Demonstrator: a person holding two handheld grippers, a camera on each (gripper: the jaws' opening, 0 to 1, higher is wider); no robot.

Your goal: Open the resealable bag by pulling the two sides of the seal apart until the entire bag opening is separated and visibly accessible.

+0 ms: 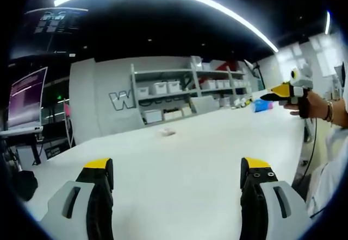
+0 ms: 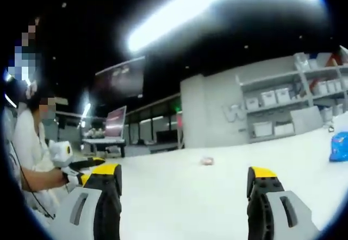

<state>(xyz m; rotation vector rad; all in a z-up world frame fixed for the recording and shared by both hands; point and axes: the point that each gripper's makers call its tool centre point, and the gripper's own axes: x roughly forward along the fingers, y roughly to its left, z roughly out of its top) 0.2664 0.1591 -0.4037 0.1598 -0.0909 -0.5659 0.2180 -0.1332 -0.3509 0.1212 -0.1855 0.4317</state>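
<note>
In the left gripper view, the left tool (image 1: pixel 176 175) is seen with its two grey, yellow-tipped jaws spread wide apart above the broad white surface (image 1: pixel 179 158), and nothing is held between them. A small, pale, pinkish resealable bag (image 1: pixel 167 132) is seen lying flat on the surface, well ahead of the jaws and touched by neither. At the right edge of this view the right tool (image 1: pixel 274 93) is held up in a person's hand (image 1: pixel 305 105), well apart from the bag; whether its jaws are parted cannot be told from this angle. A blue packet (image 1: pixel 261 105) is seen farther back on the surface, near that tool. Grey shelving with white storage boxes (image 1: pixel 166 90) is set against the far wall, and a lit monitor (image 1: pixel 25 99) is seen at the left.

In the right gripper view, the right tool (image 2: pixel 185 194) is shown with its jaws likewise standing wide apart and empty over the surface (image 2: pixel 217 196). The small bag (image 2: pixel 207 160) is seen lying on the surface well beyond the jaw tips, roughly between them in line. The blue packet (image 2: pixel 339 145) is seen at the right edge. At the left, the left tool (image 2: pixel 91 163) is held by a person in a white top (image 2: pixel 27 153), well apart from the bag.
</note>
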